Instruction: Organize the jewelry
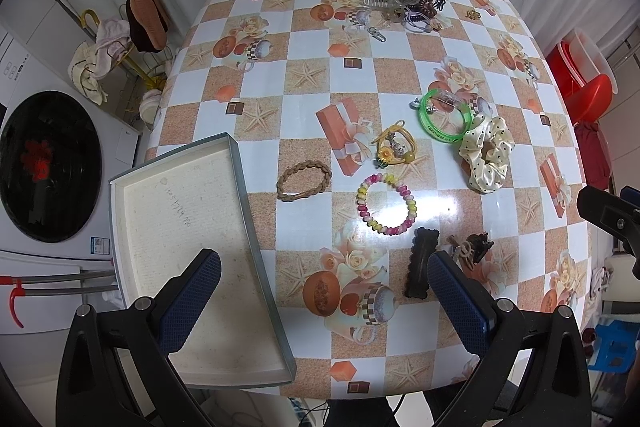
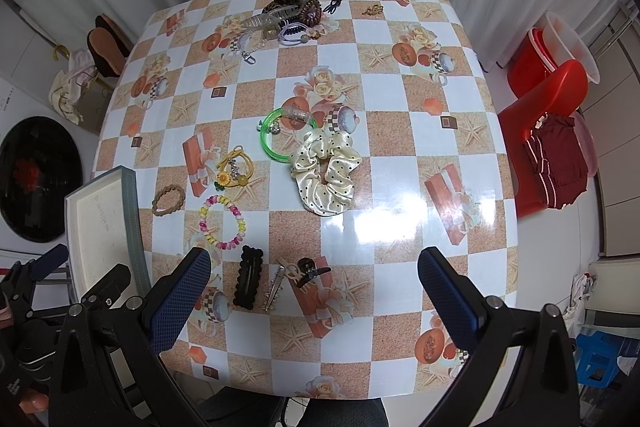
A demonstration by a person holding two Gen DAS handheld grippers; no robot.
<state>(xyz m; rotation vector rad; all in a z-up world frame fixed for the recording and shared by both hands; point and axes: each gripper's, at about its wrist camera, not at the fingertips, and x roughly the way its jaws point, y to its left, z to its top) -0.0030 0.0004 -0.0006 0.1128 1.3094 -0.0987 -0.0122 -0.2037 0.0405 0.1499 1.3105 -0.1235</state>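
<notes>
Fingers [image 1: 192, 291] spread, nothing held, box [image 1: 256, 381] bare inside

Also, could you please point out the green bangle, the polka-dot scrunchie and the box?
green bangle [image 2: 267, 143]: right wrist view, on its left arc.
polka-dot scrunchie [image 2: 340, 195]: right wrist view, on its lower satin folds.
box [image 1: 244, 187]: left wrist view, on its grey right wall.

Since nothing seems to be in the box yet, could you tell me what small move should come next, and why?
Probably lower the left gripper onto the black scalloped hair clip. Both grippers hang open and hold nothing, the shallow white box with the grey rim is bare inside, and that clip lies nearest, just ahead of the left gripper's right finger, with the box on that gripper's side of the checked table.
</notes>
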